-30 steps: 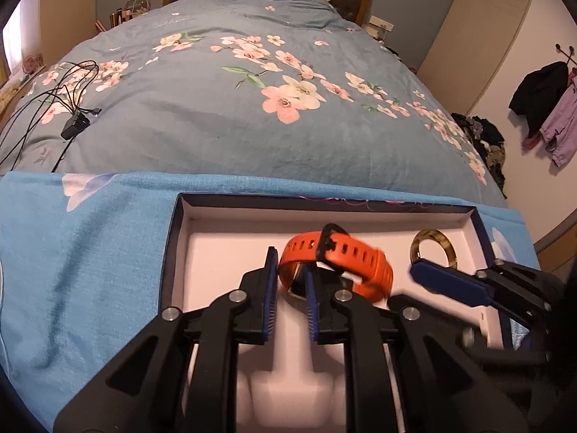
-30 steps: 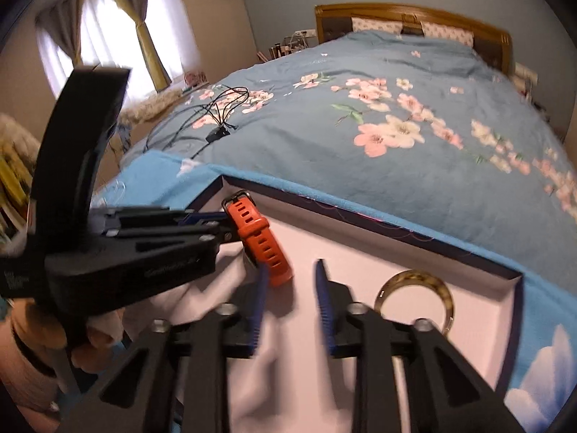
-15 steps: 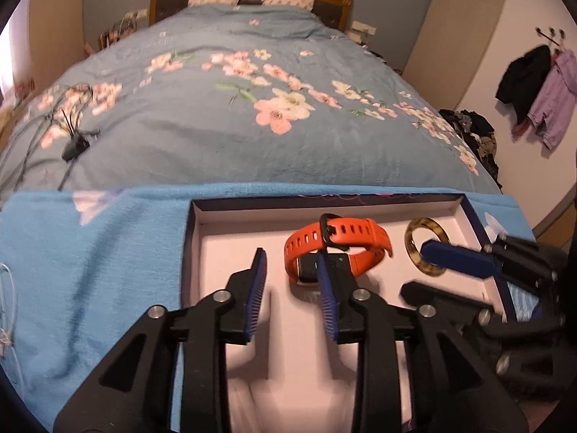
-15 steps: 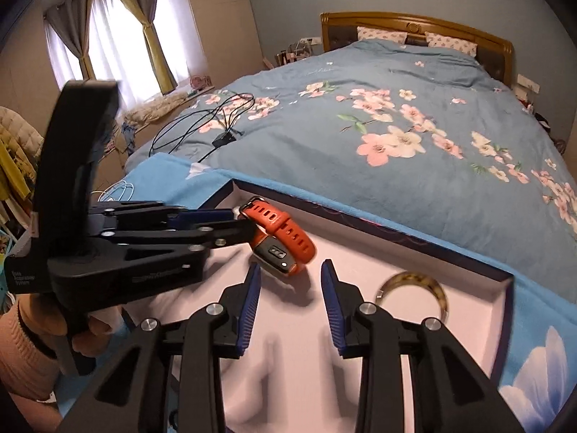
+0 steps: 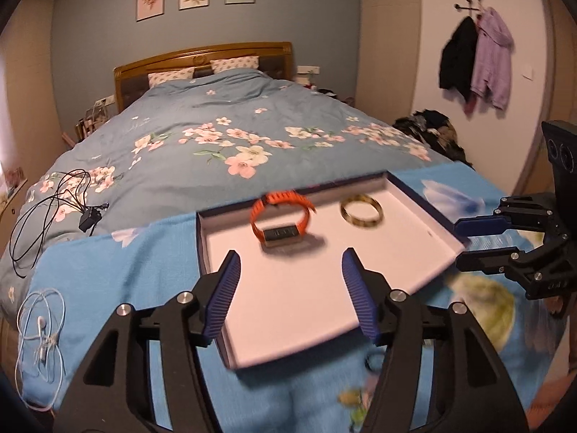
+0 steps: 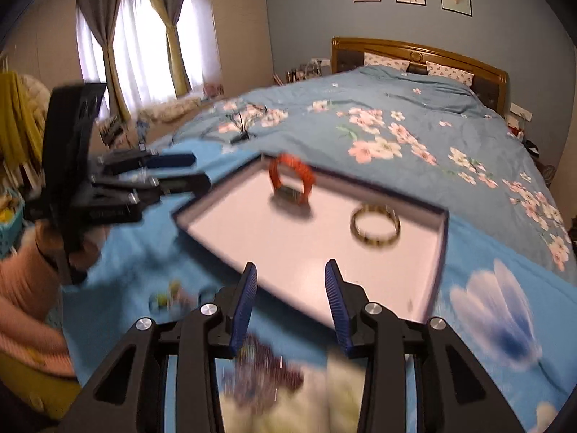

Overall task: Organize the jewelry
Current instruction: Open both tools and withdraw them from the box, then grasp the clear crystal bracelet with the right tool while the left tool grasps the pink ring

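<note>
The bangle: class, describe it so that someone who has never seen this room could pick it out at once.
On the blue cloth at the foot of the bed lies a shallow tray with a white floor. Two things lie in it: an orange watch and the bangle. The bangle is the plain, mottled yellow-brown ring, nearer the tray's right wall.

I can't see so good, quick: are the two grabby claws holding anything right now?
Left gripper: open, holding nothing; the orange rubber-strap watch sits in the shallow white tray.
Right gripper: open, holding nothing.
</note>
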Demonstrator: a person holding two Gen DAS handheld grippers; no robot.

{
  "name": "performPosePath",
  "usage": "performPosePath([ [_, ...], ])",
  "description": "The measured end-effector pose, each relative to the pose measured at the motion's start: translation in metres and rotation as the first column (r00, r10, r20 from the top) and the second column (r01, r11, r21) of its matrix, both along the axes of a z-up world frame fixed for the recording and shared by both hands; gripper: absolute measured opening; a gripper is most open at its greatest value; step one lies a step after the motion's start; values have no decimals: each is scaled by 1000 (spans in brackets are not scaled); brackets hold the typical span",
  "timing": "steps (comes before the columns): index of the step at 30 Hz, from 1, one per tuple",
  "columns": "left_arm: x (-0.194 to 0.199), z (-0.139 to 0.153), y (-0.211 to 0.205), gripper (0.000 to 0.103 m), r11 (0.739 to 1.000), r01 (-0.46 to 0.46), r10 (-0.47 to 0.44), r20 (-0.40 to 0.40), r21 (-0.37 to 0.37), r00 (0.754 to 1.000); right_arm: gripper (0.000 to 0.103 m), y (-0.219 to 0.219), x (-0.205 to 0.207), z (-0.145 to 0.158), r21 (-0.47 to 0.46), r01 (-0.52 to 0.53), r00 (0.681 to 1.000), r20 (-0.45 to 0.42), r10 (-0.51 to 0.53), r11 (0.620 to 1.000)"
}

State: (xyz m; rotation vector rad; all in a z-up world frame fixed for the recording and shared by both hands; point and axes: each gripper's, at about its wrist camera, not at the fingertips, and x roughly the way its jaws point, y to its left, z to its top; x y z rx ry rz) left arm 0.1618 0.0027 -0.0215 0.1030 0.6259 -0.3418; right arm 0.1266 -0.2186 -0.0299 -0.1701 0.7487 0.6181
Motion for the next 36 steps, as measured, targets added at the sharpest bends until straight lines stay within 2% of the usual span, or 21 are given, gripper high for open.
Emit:
performPosePath([
  [4,-27,-9,3,63,1000,12,-11,-17,18,1000,37,-5,-26,-17,-17,8,999,-41,-9,1000],
  [8,-50,-18,6,63,1000,18,-18,-43,2,999,36,-11,-41,-38,14,35,994,-108,-34,999],
  [12,-62,-29,6,64,1000,18,-17,-52,16,998,36,-10,-44,-52,38,71,987,-146,-64,997],
  [19,-77,-39,5,67,999,34,-32,-64,27,997,37,-9,-42,-60,79,120,977,-187,-104,990],
  [22,-84,-39,3,67,998,57,-55,-63,38,996,30,-5,-45,-58,73,115,979,-179,-100,991],
  [24,-90,-40,0,67,996,69,-65,-61,64,996,18,-5,-47,-57,78,119,979,-174,-104,990],
  [25,-92,-41,-3,67,994,80,-75,-63,75,995,16,-6,-48,-57,82,124,979,-171,-109,989],
  [26,-94,-42,-5,67,993,92,-87,-66,77,994,8,-8,-49,-55,88,132,979,-168,-116,987],
  [30,-100,-48,-9,67,988,116,-107,-85,100,991,8,-11,-53,-52,98,132,980,-159,-115,986],
  [33,-99,-50,-9,64,989,121,-112,-100,87,989,8,-13,-56,-48,121,123,982,-158,-103,985],
  [36,-96,-53,-10,58,988,126,-115,-118,90,986,8,-15,-60,-40,146,118,986,-137,-98,982],
])
